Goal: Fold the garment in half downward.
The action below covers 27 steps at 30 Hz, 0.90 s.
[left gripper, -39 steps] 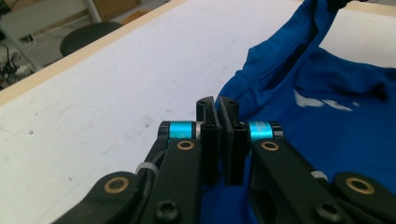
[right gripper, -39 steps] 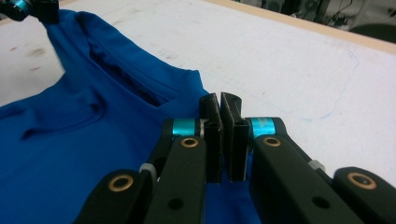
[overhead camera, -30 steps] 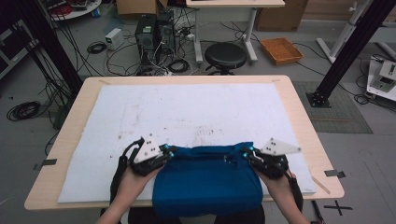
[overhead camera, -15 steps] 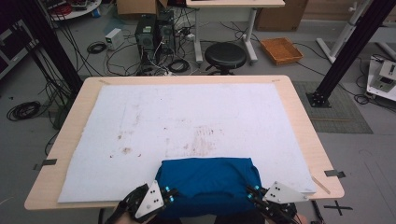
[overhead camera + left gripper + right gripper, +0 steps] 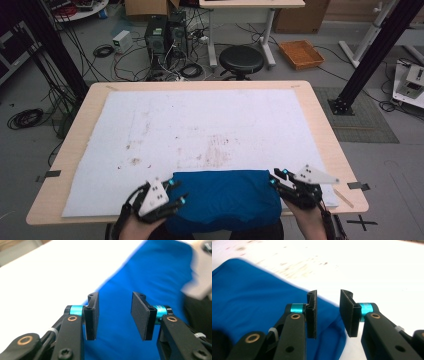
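The bench [image 5: 65, 165] carries a white mat [image 5: 210, 125], stained near its middle, and at the mat's near edge lies the blue cloth [image 5: 225, 200], folded into a compact rectangle that overhangs the bench's near side. The folding looks largely done: the bundle sits flat with rounded edges and nothing loose spread out. The left tool [image 5: 172, 195] rests at the cloth's left end and the right tool [image 5: 276, 181] at its right end. Both have just been opening; in the gripper views the left tool [image 5: 115, 315] and right tool [image 5: 328, 313] stand spread with nothing pinched. What seems left is another fold or setting the bundle aside.
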Each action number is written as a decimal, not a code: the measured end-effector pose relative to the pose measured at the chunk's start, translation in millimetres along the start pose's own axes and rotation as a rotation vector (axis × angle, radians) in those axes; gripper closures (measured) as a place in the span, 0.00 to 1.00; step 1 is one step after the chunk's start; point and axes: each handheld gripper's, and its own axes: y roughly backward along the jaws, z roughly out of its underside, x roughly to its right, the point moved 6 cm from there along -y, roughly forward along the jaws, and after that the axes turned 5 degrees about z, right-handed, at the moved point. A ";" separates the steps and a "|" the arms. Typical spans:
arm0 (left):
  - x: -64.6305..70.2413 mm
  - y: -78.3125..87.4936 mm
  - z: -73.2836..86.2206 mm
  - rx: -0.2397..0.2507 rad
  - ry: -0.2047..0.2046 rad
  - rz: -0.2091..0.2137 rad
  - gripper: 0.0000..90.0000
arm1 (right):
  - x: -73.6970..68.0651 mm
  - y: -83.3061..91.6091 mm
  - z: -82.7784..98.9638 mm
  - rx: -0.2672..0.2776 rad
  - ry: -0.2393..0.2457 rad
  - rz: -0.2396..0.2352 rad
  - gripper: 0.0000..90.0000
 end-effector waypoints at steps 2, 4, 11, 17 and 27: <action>-22.9 -4.2 -3.9 0.021 0.053 -0.047 0.64 | 8.8 -15.8 -1.7 -0.024 -0.024 0.008 0.76; -41.0 -12.2 -2.5 0.006 0.103 -0.066 0.64 | 12.7 -29.8 2.4 -0.067 -0.030 -0.002 0.84; -60.1 -33.1 30.5 -0.114 0.237 -0.058 0.68 | 23.6 -33.9 15.7 -0.103 -0.020 0.020 1.00; -68.0 -25.4 19.1 -0.053 0.256 -0.101 0.62 | 34.8 -30.7 7.4 -0.067 -0.108 0.015 0.73; -70.2 -35.5 35.0 -0.141 0.353 -0.061 0.61 | 31.3 -56.2 20.6 -0.206 -0.187 -0.066 0.73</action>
